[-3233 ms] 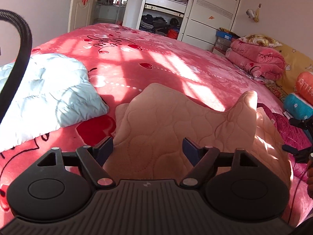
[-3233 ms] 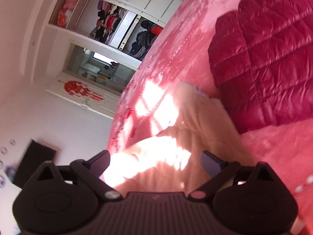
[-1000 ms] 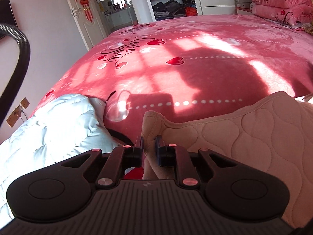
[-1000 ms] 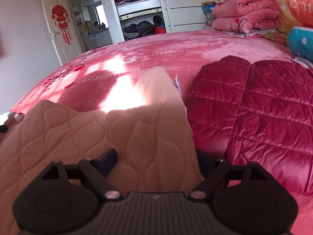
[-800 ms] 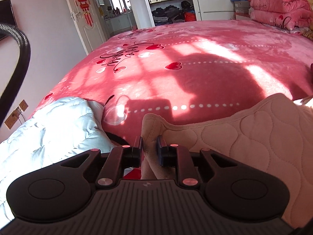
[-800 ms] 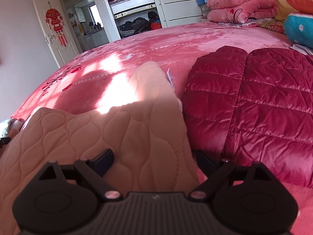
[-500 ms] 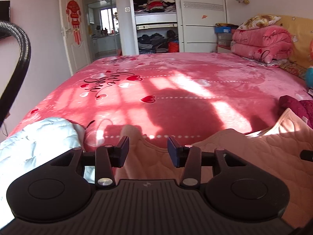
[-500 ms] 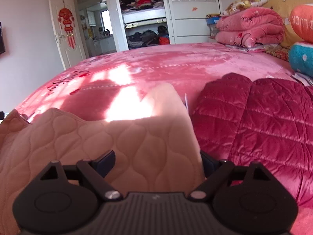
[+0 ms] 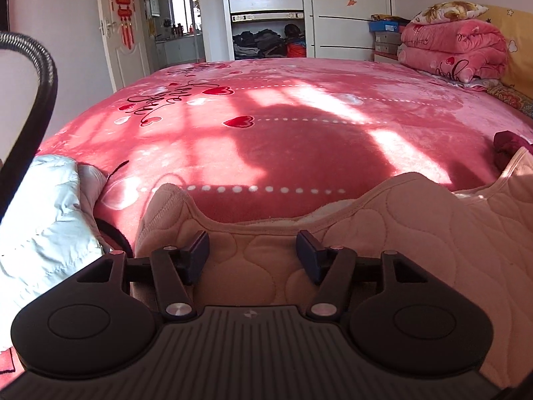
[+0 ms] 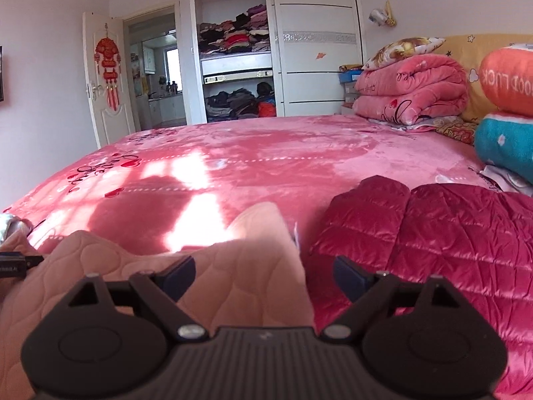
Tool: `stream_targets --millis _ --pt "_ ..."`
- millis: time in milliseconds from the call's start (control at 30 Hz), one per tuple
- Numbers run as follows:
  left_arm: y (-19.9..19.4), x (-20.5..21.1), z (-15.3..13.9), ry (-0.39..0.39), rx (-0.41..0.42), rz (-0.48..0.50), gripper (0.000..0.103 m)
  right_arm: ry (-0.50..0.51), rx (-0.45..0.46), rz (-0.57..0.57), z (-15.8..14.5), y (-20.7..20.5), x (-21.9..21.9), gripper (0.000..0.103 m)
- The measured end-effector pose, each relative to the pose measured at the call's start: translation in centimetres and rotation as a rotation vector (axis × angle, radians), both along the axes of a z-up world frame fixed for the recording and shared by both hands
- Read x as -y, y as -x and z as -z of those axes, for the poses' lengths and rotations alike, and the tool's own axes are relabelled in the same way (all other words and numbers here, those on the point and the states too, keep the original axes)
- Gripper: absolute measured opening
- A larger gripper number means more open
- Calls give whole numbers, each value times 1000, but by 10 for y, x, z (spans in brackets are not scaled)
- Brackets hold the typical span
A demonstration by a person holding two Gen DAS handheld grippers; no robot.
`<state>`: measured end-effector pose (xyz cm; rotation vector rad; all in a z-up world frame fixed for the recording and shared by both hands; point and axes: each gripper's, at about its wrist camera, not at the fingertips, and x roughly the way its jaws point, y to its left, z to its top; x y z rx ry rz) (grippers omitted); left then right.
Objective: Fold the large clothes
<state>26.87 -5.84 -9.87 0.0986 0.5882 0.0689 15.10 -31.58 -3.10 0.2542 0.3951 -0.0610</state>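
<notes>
Item: peach quilted garment (image 9: 383,233), lying on the bed (image 9: 283,126), filling the lower centre and lower right of the left wrist view and the lower left of the right wrist view (image 10: 233,276). One corner stands up in a soft peak at lower left of the left view; a collar-like edge dips at centre.

Left claw (image 9: 252,253): spread wide, holding nothing, poised over the garment's near edge with cloth showing between the jaws.

Right claw (image 10: 263,275): likewise spread wide and empty, over the garment's right edge, just beside the red puffer jacket (image 10: 433,243) at lower right.

Also present: pale blue jacket (image 9: 43,226) at left edge of the left view (apparently already folded, though that is a guess); stacked pink blankets (image 10: 409,96) at upper right.

Step in hand: judged to be between folds, the garment laid but not yet gripped for the next one.

Next move calls for: each claw lowered onto an edge, closed on the cloth, both lifted together and carried across evenly so the fold lands square.
</notes>
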Motion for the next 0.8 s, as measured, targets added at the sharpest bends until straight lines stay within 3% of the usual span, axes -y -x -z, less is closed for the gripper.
stream_targets --millis 167,400,567,800 --pt "2 -5 10 3 9 2 81 -95 17 -112 2 -12 2 87" --pt "4 -7 13 25 17 7 86 5 -86 -144 21 -40 -18 84" --pt "5 -4 12 28 13 4 88 90 -104 -130 37 -49 -30 87" --pt "11 1 0 -5 15 -13 87 43 -96 -145 43 -54 -19 91"
